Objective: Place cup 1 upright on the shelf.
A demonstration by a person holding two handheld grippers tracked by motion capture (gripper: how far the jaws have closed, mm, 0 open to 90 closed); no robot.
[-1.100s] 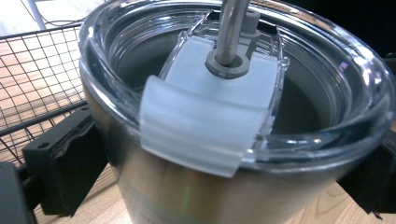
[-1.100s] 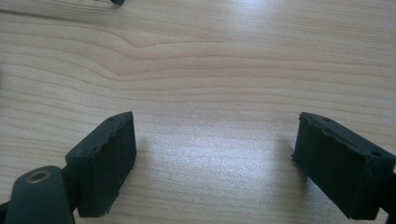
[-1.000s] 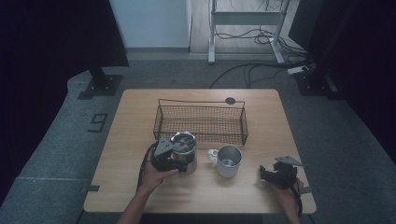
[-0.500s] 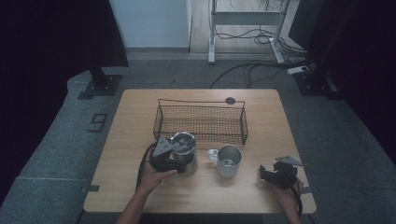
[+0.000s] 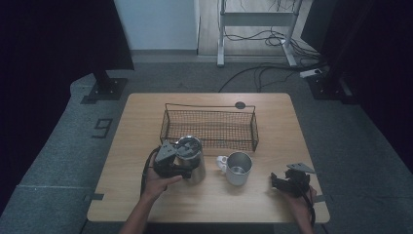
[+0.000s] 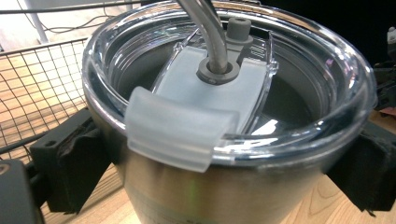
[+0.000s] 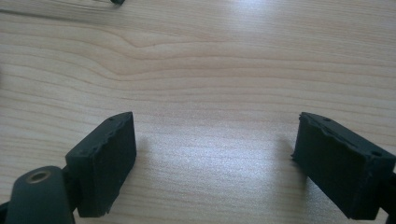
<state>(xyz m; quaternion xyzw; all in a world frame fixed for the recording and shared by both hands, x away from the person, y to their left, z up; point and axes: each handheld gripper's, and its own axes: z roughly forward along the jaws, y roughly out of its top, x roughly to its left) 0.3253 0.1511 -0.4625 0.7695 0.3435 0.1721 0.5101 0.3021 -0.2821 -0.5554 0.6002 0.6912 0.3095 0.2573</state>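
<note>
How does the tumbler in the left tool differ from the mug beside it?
The tumbler wears a clear lid with a straw through it; the mug is open-topped and looks empty. The mug has a side handle; no handle shows on the tumbler. The left tool has its jaws on either side of the tumbler, pads against its wall, while the mug stands free, apart from both tools. Both are metal, upright on the table in front of the basket.

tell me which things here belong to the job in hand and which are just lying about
In the job:
- steel tumbler with clear lid and straw, gripped by the left tool
- wire basket just behind it, the likely goal

Lying about:
- steel mug, standing apart
- right tool, open over bare table
- small dark disc
</note>
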